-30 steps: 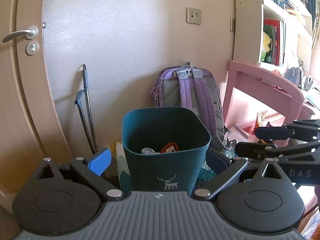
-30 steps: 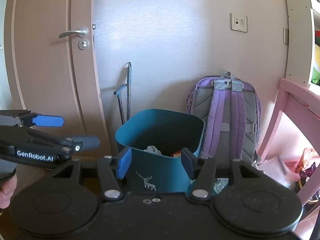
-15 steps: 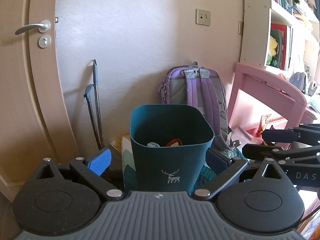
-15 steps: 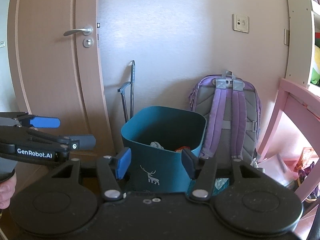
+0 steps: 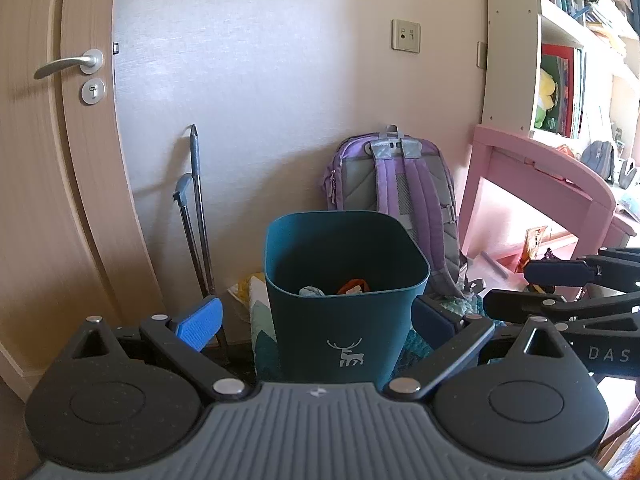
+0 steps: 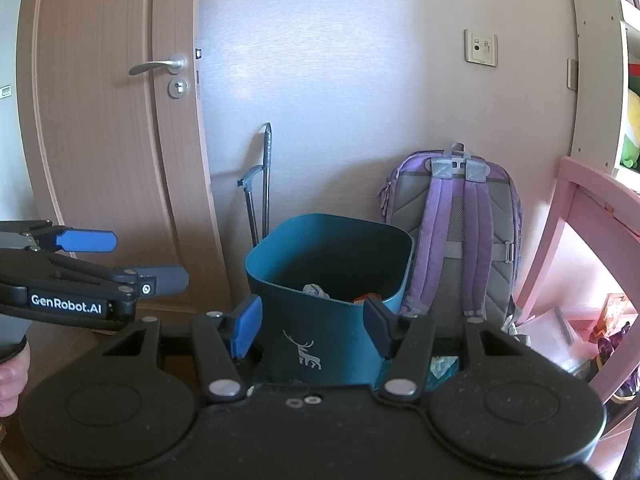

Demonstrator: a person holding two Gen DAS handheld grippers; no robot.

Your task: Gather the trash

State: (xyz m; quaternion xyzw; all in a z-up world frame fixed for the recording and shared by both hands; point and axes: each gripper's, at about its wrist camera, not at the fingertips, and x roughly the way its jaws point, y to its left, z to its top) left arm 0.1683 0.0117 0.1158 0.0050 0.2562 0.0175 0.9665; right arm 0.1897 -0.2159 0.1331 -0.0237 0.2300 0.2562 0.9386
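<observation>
The teal bin (image 5: 346,288) stands on the floor against the wall, in front of the purple backpack (image 5: 394,184) and beside the pink bench (image 5: 540,168); it holds crumpled trash (image 5: 334,290), a pale wad and an orange-red scrap. Compared with one second ago, the bin sits smaller and further right in the left wrist view, with more of the door (image 5: 48,184) and floor showing; in the right wrist view it has likewise shrunk and the door handle (image 6: 160,65) has shifted right. The left claw (image 5: 316,320) is spread wide and empty, its blue pads flanking the bin without touching it. The right claw (image 6: 312,326) is also parted and empty, framing the bin's front. Only the left view shows the bookshelf (image 5: 560,60) with books and a soft toy; only the right view shows a hand (image 6: 12,376) at the left edge. Legible writing: a white deer emblem (image 6: 302,354) on the bin, "GenRobot.AI" (image 6: 66,303) on the left claw's side, and "DAS" (image 5: 608,354) on the right claw's side.
</observation>
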